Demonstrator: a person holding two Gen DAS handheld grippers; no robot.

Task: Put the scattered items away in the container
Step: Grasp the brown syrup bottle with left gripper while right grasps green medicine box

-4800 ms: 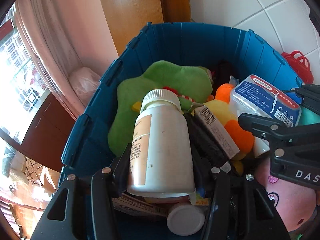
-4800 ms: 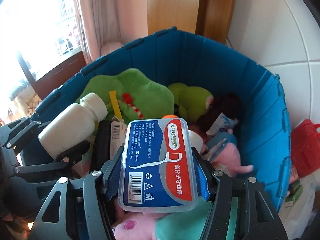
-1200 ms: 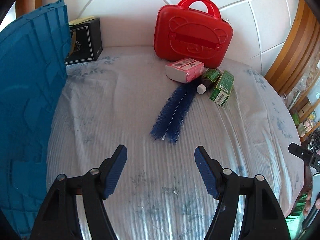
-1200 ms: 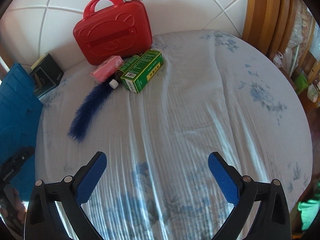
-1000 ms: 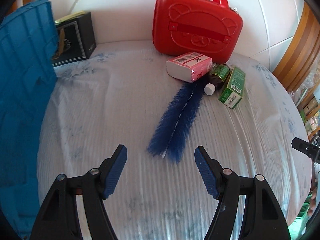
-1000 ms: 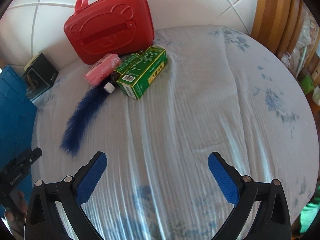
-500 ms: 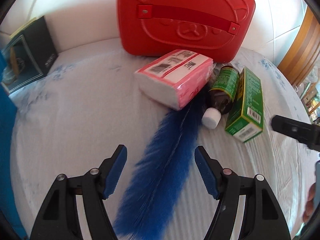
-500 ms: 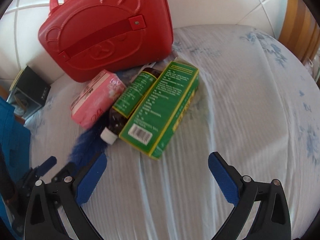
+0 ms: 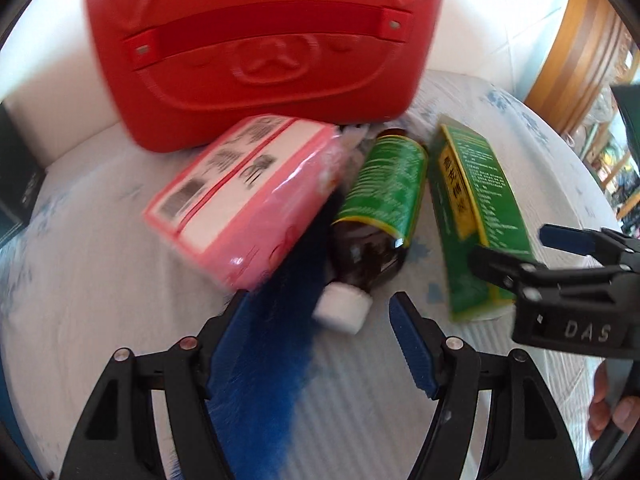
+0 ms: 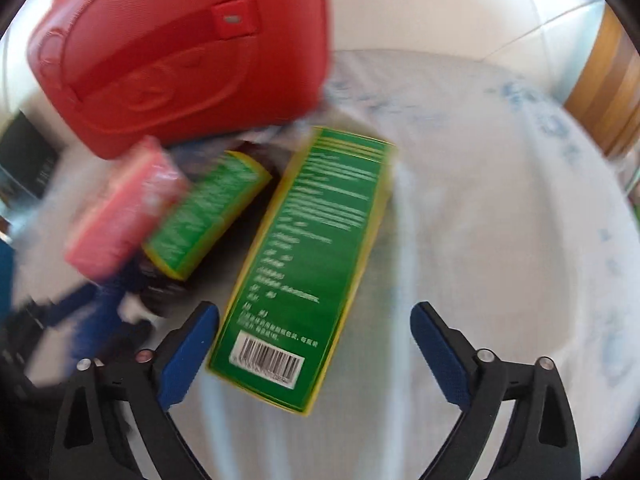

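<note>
A brown bottle [image 9: 374, 216] with a green label and white cap lies on the white cloth, cap towards me. My left gripper [image 9: 320, 320] is open with its jaws either side of the cap. A pink tissue pack [image 9: 248, 196] and a blue feather duster [image 9: 264, 360] lie to its left. A green box [image 10: 308, 264] lies flat on its right. My right gripper [image 10: 314, 340] is open, its jaws straddling the box's near end. The right gripper also shows in the left wrist view [image 9: 560, 256]. The bottle [image 10: 204, 208] and pack [image 10: 124, 208] show blurred in the right wrist view.
A red bear-face case [image 9: 256, 44] stands upright against the white wall just behind the items; it also shows in the right wrist view [image 10: 176, 44]. A black box [image 9: 16, 184] sits at the far left. Wooden frames [image 9: 580, 40] stand at the right beyond the table edge.
Both grippers left the blue bin empty, crossed the table and closed in on the items. In the last half second the left reached the bottle cap and the right the green box.
</note>
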